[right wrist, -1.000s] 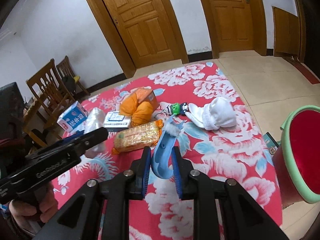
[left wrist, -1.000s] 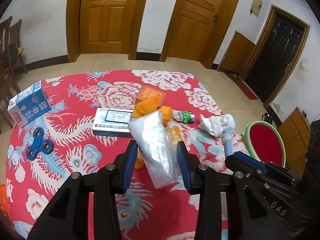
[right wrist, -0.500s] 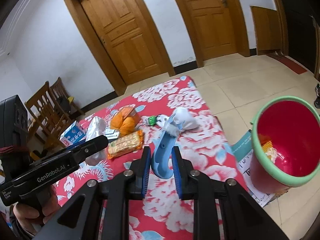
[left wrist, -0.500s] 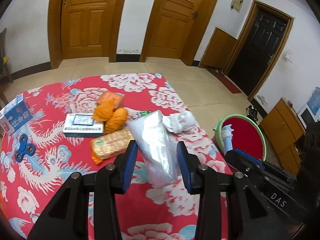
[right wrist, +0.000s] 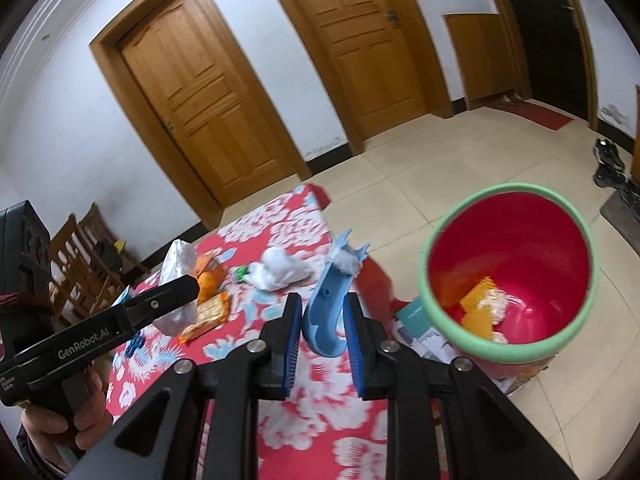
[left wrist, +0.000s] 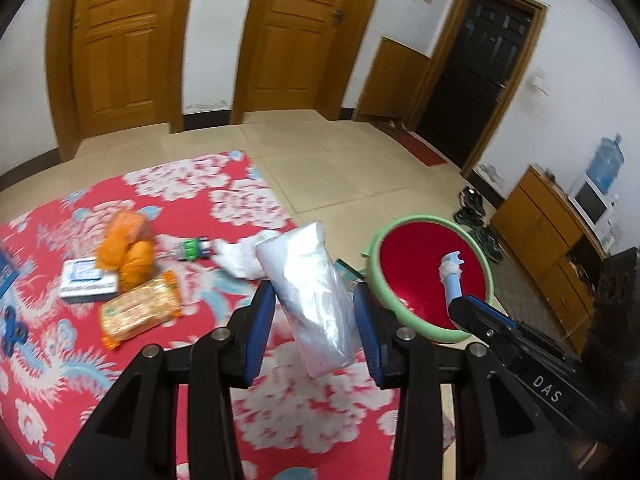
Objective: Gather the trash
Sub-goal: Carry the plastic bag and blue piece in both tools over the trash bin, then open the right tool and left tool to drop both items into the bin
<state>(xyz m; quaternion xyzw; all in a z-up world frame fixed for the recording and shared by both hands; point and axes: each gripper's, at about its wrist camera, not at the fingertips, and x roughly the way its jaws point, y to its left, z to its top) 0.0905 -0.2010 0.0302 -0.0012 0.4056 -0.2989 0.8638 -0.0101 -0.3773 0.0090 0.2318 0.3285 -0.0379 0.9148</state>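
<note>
The trash bin (right wrist: 508, 344) is red inside with a green rim, and it stands on the tiled floor (right wrist: 440, 184) just beside the desk (right wrist: 320, 408), which has a red cloth with white flowers on it. Some orange and white scraps (right wrist: 482, 308) lie at the bottom of the bin.

The left gripper (left wrist: 314, 312) is closed on a crinkly clear plastic bag (left wrist: 310, 292). The bag stands up between the two blue pads, above the desk edge near the bin. The right gripper (right wrist: 322, 330) is closed on a curved blue plastic piece (right wrist: 328, 308) with a bit of white fluff on its top. In the left wrist view the tip of that blue piece shows in front of the bin's red inside.

Farther from the bin, on the desk, lie a white crumpled cloth (right wrist: 280, 270), a small green and white bottle (left wrist: 192, 249), an orange bag (left wrist: 128, 248), a pack of yellow crackers (left wrist: 138, 312), a flat white box (left wrist: 86, 284) and a blue spinner toy (left wrist: 12, 326). A person's hand (right wrist: 60, 420) holds the left gripper's handle. Some papers (right wrist: 420, 320) lie on the floor at the foot of the bin.
</note>
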